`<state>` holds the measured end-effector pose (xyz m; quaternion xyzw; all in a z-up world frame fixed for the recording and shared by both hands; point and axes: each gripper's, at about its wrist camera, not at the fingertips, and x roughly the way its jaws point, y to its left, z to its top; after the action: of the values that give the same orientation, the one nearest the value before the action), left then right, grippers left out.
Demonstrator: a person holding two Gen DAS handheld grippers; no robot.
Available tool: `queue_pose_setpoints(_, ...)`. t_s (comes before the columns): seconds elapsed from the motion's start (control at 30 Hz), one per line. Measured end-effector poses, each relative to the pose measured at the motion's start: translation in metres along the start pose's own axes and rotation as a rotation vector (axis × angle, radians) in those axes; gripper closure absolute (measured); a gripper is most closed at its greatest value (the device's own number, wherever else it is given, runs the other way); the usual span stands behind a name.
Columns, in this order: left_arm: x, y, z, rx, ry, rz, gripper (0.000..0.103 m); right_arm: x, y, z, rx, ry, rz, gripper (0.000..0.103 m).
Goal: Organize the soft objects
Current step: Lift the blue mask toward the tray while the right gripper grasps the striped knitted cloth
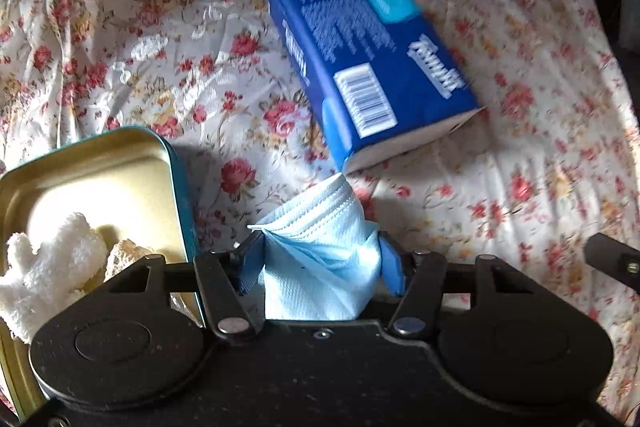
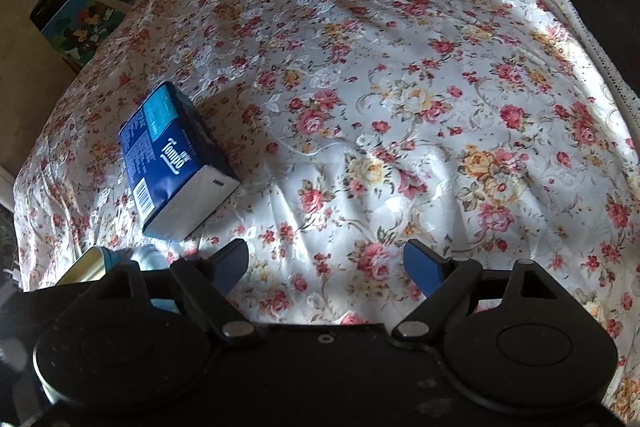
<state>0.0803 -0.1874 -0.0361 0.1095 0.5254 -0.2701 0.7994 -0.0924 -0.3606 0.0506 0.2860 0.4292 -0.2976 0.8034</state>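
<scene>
My left tongs [image 1: 320,259] are clamped on a folded light-blue paper tissue [image 1: 316,251], its pleated end sticking up between the blue pads and its lower part hanging back toward the black body of the rig. Just beyond the tissue's tip lies the dark blue rectangular tissue pack [image 1: 368,55], flat on the floral bedspread [image 1: 132,39], barcode face up and its white end nearest me; whether the tissue touches the pack I cannot tell. Beside my left tongs, on their left, sits an open rectangular metal tin with a gold inside and teal outer wall [image 1: 120,155], holding a white fluffy terry cloth [image 1: 52,267] and a cream knitted piece [image 1: 128,251] tucked behind it. My right tongs [image 2: 326,267] stand spread wide with nothing between them, hovering over bare bedspread [image 2: 400,67]. From that side I see the same pack [image 2: 172,155] toward the bedspread's left edge, with a corner of the tin [image 2: 90,261] just nearer me than it. Past the far left corner of the bed a colourful printed box [image 2: 80,27] stands in shadow.
</scene>
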Motion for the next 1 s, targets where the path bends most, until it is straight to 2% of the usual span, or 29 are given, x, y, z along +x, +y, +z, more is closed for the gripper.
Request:
queue_pose_setpoints(0.27, -0.052, -0.016, -0.008, -0.011, -0.089, -0.108, 0.049, -0.009, -0.003, 0.002, -0.005, -0.051, -0.04, 0.018)
queue_pose_setpoints(0.5, -0.087, -0.025, -0.029, -0.003, -0.109, -0.223, 0.049, -0.037, -0.004, -0.007, -0.056, -0.179, -0.092, 0.018)
queue_pose_setpoints(0.6, -0.096, -0.026, -0.036, 0.023, -0.109, -0.227, 0.049, -0.046, -0.016, -0.019, -0.042, -0.185, -0.116, 0.018)
queue_pose_setpoints(0.73, -0.105, -0.021, -0.044, 0.049, -0.106, -0.229, 0.049, -0.051, -0.037, -0.043, -0.009, -0.128, -0.15, 0.018)
queue_pose_setpoints(0.8, -0.11, -0.018, -0.048, 0.048, -0.1, -0.232, 0.049, -0.056, -0.042, -0.051, 0.027, -0.104, -0.132, 0.018)
queue_pose_setpoints(0.87, -0.116, -0.015, -0.052, 0.049, -0.101, -0.237, 0.049, -0.065, -0.038, -0.054, 0.028, -0.108, -0.12, 0.018)
queue_pose_setpoints(1.0, -0.126, -0.008, -0.057, 0.05, -0.114, -0.243, 0.049, -0.086, -0.018, -0.07, -0.031, -0.179, -0.173, 0.015)
